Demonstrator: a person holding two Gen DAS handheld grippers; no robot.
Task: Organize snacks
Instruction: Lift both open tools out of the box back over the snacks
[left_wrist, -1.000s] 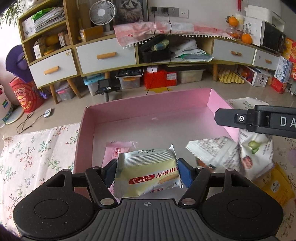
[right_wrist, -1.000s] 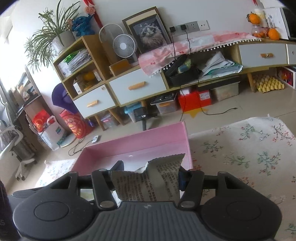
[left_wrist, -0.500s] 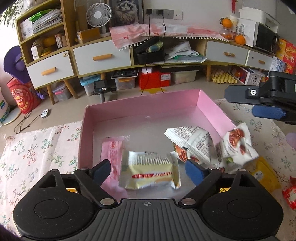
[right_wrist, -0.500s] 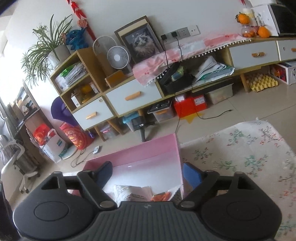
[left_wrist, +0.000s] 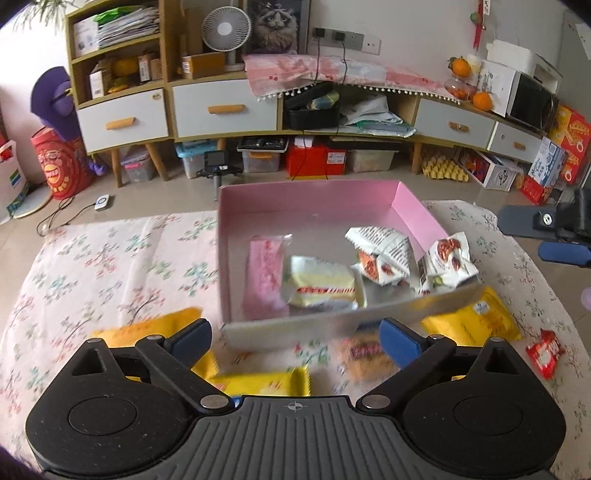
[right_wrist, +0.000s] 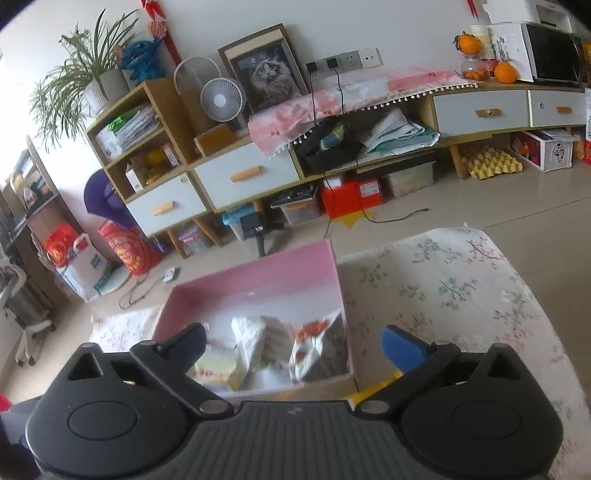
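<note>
Both empty grippers, left gripper and right gripper, have withdrawn past the pink box near edge.

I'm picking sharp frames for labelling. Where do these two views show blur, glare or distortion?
Left wrist view: snack packets nearest the lens, like the yellow packet, are smeared; the pink cardboard box bows from fisheye. Right wrist view: packets in the box are soft, such as the red-and-white nut bag; the far-left edge is overexposed.
</note>
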